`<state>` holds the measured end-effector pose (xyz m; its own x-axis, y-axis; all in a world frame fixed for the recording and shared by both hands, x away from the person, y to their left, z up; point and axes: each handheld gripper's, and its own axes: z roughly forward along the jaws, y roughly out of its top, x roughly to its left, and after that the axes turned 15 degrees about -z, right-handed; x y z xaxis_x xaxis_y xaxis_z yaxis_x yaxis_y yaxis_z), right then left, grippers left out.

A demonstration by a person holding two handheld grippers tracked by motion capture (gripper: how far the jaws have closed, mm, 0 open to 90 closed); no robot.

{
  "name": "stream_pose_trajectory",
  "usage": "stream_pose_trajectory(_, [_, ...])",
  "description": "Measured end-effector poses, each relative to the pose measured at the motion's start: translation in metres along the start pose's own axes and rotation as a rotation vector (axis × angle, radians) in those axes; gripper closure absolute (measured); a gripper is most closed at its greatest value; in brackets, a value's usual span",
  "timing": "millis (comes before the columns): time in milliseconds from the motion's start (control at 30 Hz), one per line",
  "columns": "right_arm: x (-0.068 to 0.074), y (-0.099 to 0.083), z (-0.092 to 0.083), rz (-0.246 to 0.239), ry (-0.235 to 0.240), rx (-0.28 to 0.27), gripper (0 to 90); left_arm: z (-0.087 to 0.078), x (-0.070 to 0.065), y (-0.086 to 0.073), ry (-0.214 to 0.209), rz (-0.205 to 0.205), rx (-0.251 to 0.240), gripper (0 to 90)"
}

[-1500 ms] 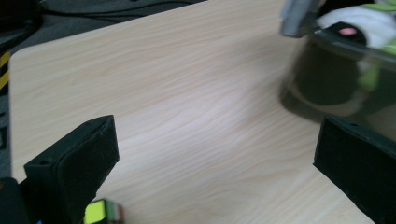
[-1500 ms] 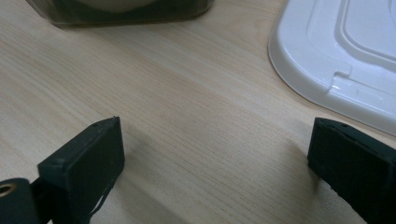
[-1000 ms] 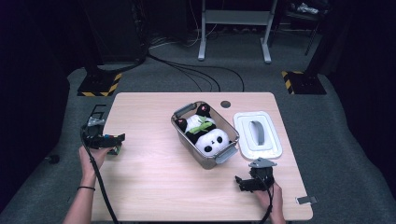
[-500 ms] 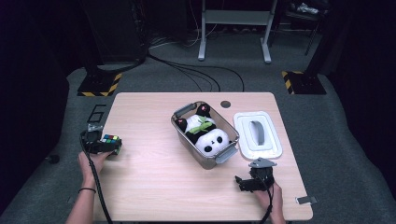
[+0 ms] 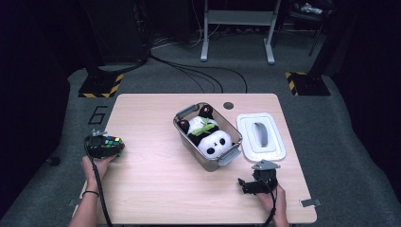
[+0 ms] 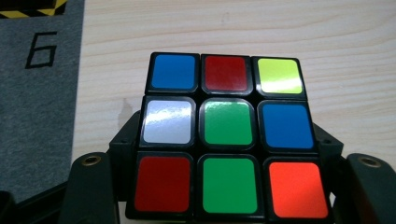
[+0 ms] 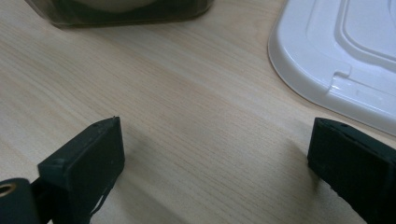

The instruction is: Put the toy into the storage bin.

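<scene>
Cube (image 6: 227, 136) sits between left tool's (image 6: 227, 196) jaws.

The left gripper (image 5: 105, 146) has come down at the left edge of the table (image 5: 156, 198), lower than one second ago. Its jaws, which stood wide then, have just been closing, and now the cube (image 6: 226, 137) sits between them; in the left gripper view a jaw stands against each side of the cube. In the high view, the cube's coloured top face now shows at the gripper's tip, where before there was only the dark gripper body. The left hand (image 5: 94, 165) is also a little nearer to the table's near edge than before.
</scene>
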<state>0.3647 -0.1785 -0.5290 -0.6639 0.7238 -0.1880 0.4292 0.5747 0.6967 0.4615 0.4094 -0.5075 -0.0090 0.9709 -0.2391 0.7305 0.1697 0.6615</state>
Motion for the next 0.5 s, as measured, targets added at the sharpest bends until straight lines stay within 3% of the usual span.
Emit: stream_pose_trajectory(500, [0.000, 0.000, 0.000, 0.002, 0.002, 0.000, 3.1, -0.013, -0.028, 0.006, -0.046, 0.081, -0.028, 34.1])
